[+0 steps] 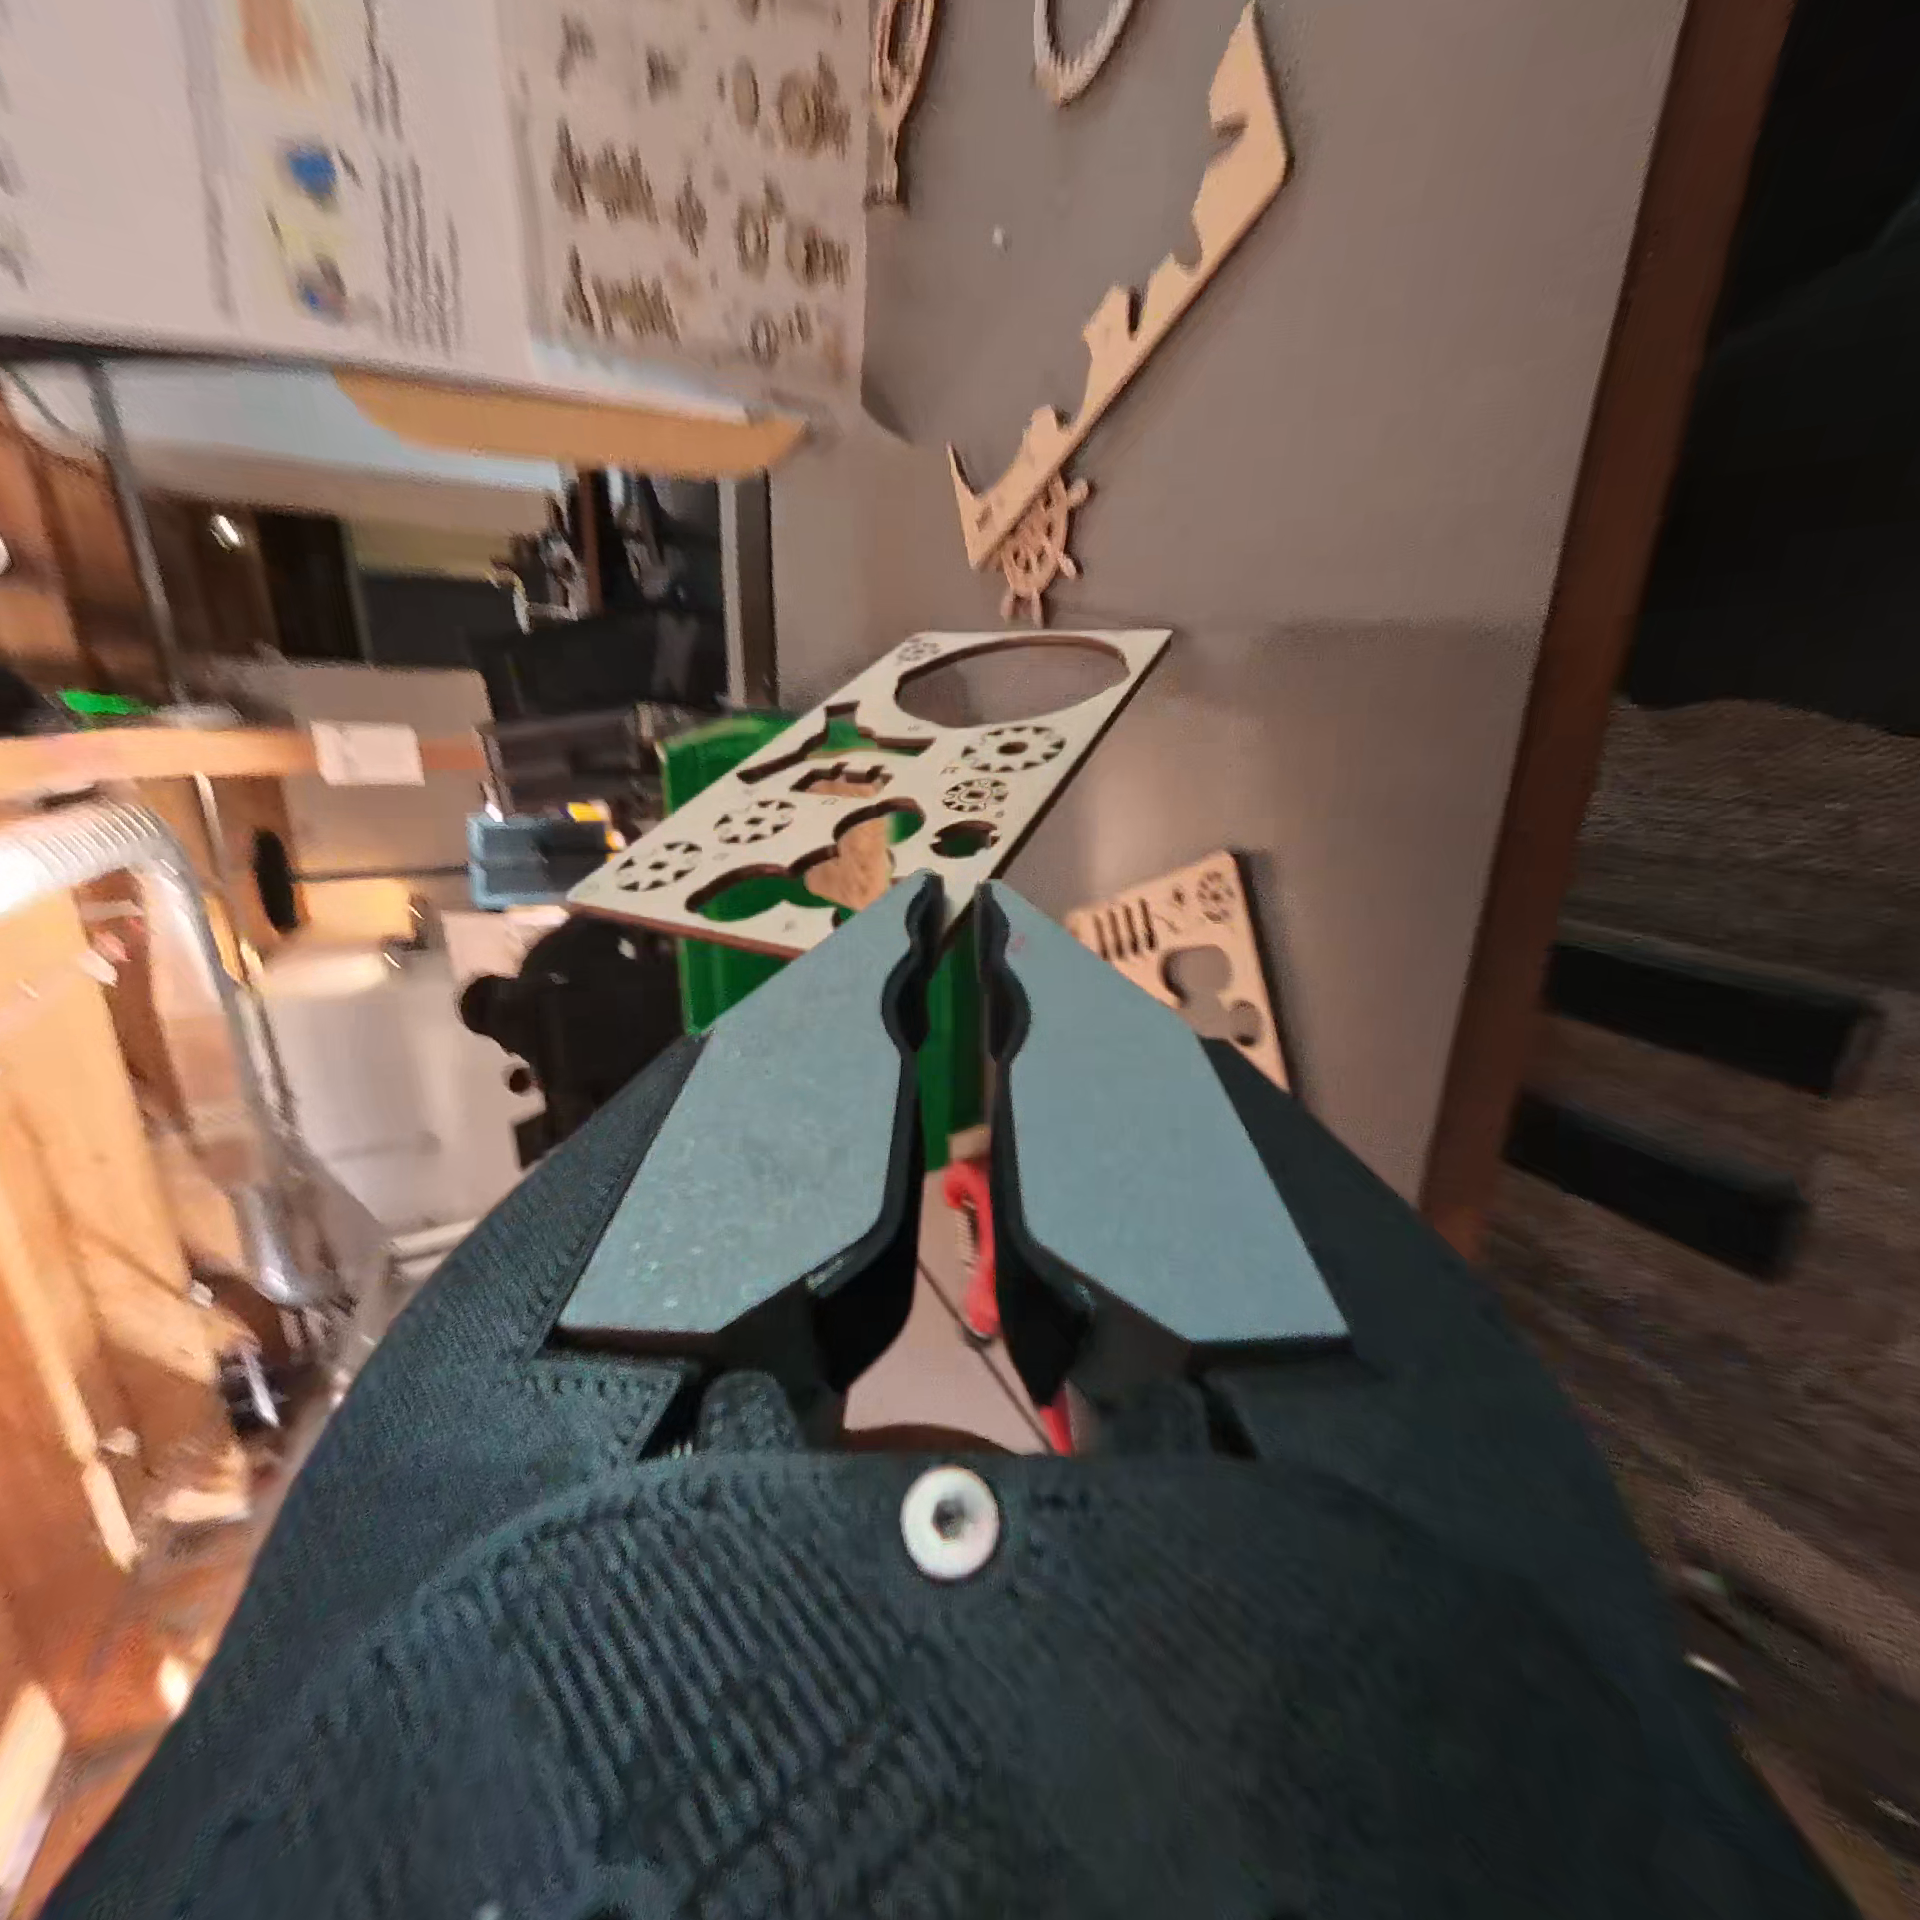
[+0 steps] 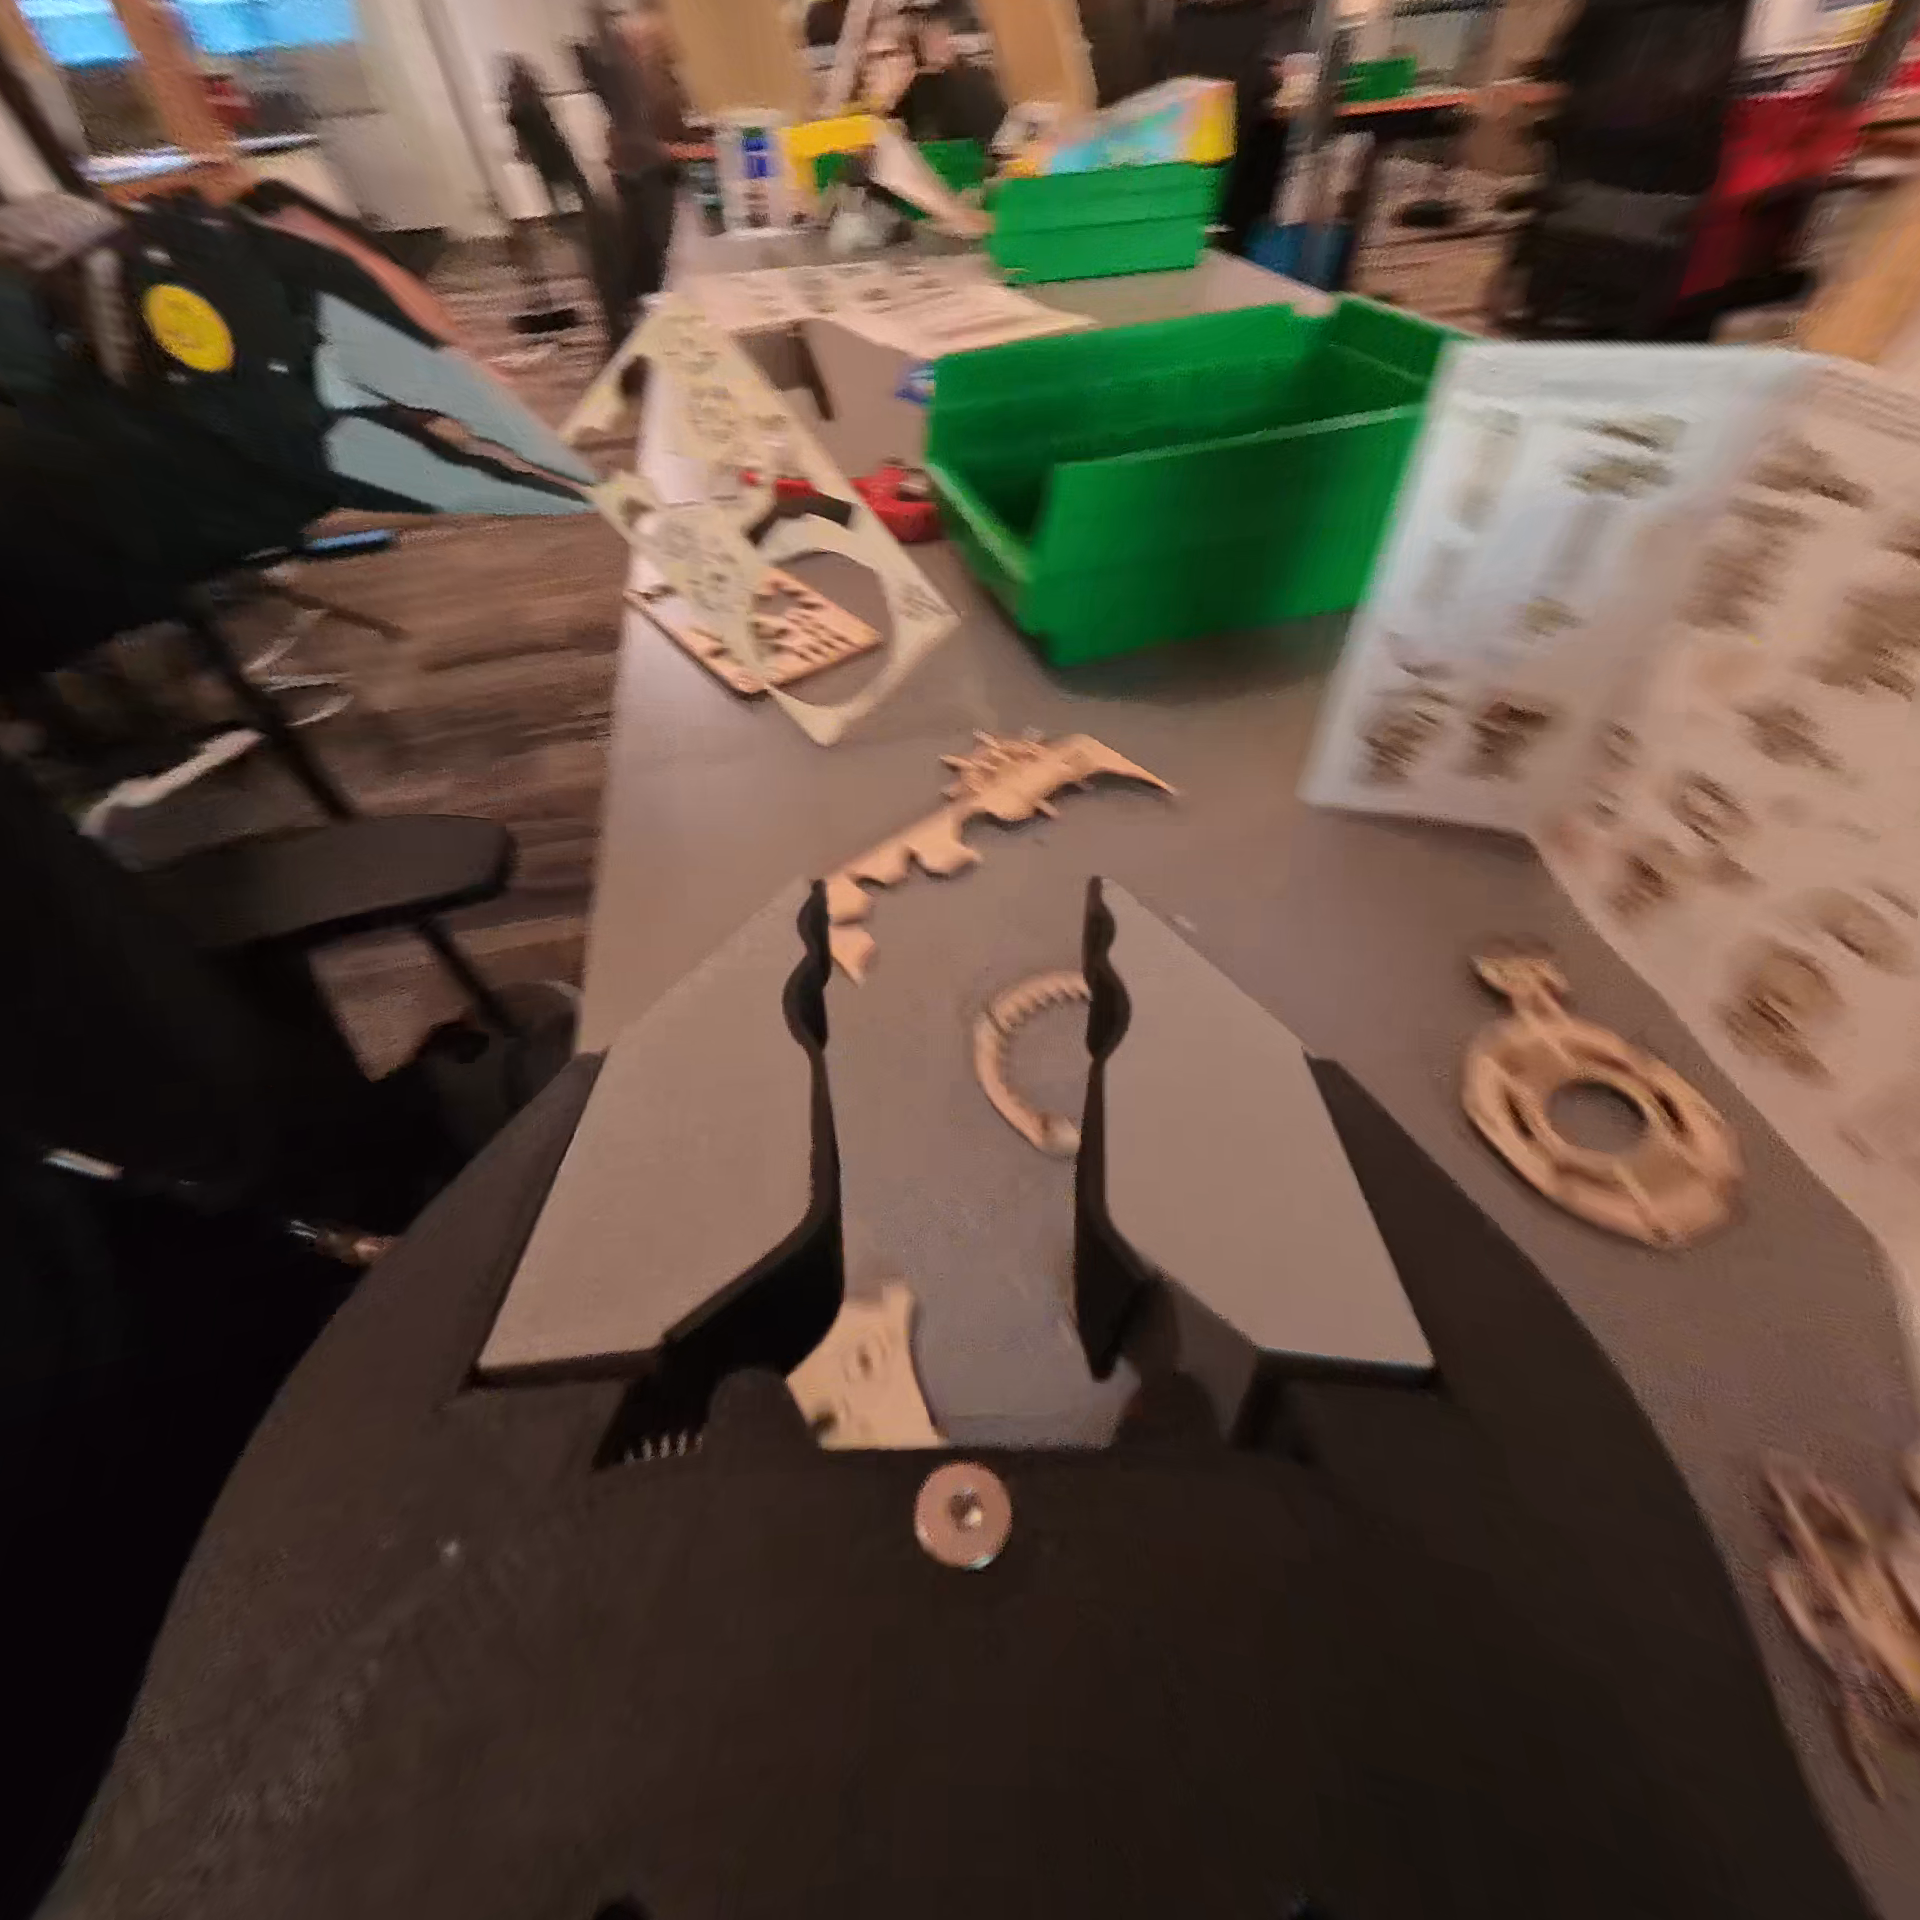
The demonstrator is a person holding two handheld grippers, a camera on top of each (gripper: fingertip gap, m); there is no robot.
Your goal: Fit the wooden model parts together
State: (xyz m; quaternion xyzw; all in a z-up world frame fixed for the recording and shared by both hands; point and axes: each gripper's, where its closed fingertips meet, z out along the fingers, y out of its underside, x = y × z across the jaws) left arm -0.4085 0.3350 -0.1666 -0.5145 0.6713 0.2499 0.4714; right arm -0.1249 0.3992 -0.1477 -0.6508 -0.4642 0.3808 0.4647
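Observation:
My left gripper (image 1: 961, 904) is shut on the near edge of a thin wooden sheet with punched-out cutouts (image 1: 873, 790) and holds it in the air over the grey table (image 1: 1351, 675). The right wrist view shows that sheet (image 2: 717, 499) tilted above the table's far left. My right gripper (image 2: 951, 914) is open and empty, low over the table. A curved toothed wooden piece (image 2: 1023, 1070) lies between and below its fingers. A long spiky wooden piece (image 2: 997, 821) lies just beyond the tips, and a ring-shaped wooden piece (image 2: 1590, 1143) lies to the right.
A green bin (image 2: 1174, 499) stands at the back of the table, with a red tool (image 2: 883, 494) beside it. A folded instruction sheet (image 2: 1662, 623) stands at the right. Another cut wooden sheet (image 2: 769, 634) lies flat under the lifted one. The table's left edge drops to the floor. There is about 30 cm between the tips of the two grippers. The curved toothed wooden piece (image 2: 1023, 1070) lies around 12 cm away from my right fingertips.

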